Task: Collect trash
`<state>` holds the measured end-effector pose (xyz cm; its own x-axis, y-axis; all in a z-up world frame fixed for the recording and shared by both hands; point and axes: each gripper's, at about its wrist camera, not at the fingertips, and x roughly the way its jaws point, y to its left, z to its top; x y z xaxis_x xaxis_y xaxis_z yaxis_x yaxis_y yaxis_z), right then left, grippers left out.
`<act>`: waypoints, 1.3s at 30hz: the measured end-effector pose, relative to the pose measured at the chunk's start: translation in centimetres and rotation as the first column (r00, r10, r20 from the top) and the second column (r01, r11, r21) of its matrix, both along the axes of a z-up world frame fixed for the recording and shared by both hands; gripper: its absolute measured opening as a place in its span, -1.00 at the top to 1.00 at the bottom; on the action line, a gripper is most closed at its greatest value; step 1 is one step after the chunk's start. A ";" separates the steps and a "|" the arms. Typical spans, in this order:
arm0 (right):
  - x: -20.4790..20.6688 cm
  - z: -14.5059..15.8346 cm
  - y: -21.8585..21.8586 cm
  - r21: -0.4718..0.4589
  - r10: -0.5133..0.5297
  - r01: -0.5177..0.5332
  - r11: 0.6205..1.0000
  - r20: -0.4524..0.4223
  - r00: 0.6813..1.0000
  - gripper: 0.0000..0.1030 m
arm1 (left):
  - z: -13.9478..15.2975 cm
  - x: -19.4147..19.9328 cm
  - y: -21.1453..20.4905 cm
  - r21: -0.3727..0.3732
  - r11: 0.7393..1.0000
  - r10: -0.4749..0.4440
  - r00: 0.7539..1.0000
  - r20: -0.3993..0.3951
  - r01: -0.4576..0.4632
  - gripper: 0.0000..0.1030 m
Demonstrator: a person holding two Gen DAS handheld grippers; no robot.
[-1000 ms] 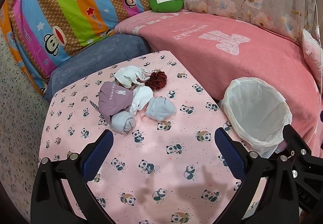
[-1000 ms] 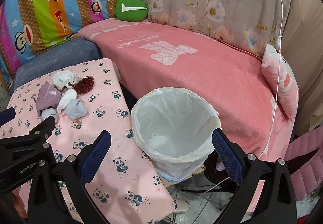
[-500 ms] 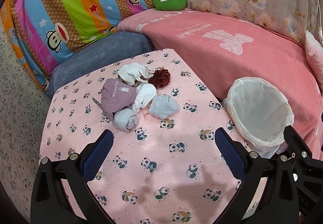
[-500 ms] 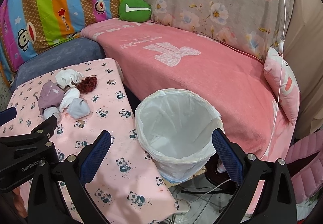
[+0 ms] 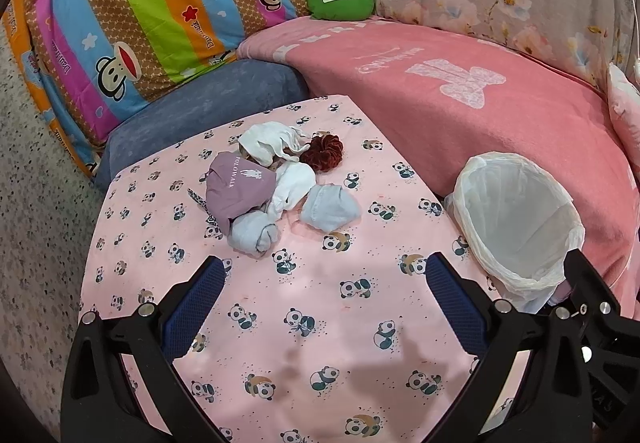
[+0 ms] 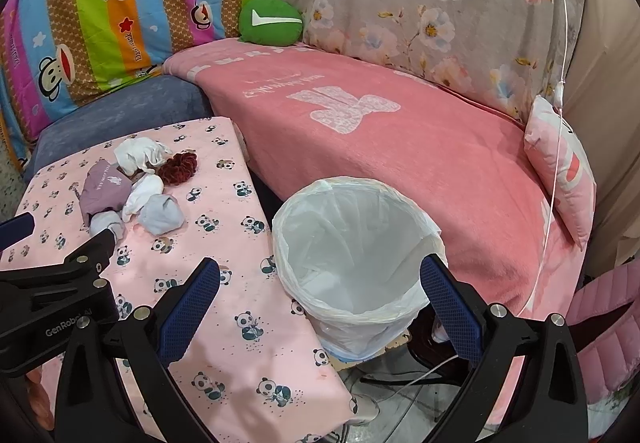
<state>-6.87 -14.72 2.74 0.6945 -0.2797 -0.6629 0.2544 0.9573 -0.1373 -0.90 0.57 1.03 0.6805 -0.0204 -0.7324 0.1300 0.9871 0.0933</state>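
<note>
A small heap of crumpled cloth lies toward the far side of the table (image 5: 320,323), which is draped in a pink panda-print sheet: a mauve piece (image 5: 240,185) printed with lettering, its long axis slanting from far right down toward the near left, a white piece (image 5: 294,185) touching it, a pale blue bundle (image 5: 330,206) to the right, a rolled pale blue piece (image 5: 254,233) nearest the front, another white piece (image 5: 270,141) at the back, and a dark red scrunchie (image 5: 323,154) beside that. The left gripper (image 5: 326,293) hovers above the bare sheet, jaws spread wide and holding nothing, aimed at the heap, which sits ahead of it and clear of the fingertips. The right gripper (image 6: 320,297) is likewise spread and empty, poised over the white-lined trash bin (image 6: 356,243) standing just off the table's right edge, against the pink couch (image 6: 400,147).
</note>
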 end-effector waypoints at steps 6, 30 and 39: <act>-0.1 0.1 0.2 0.001 0.003 -0.003 1.000 0.007 1.000 -0.90 | 0.0 -0.2 0.1 -0.004 1.000 0.001 1.000 0.000 -0.001 -0.86; 0.8 0.1 0.5 0.014 -0.030 0.030 0.999 0.036 0.999 -0.90 | -0.2 1.0 1.6 -0.025 1.000 0.005 0.999 0.034 -0.004 -0.86; 3.4 -1.0 2.7 0.009 -0.001 0.001 1.000 0.024 1.000 -0.90 | -1.8 3.9 4.7 -0.051 0.999 0.000 1.000 0.003 0.000 -0.86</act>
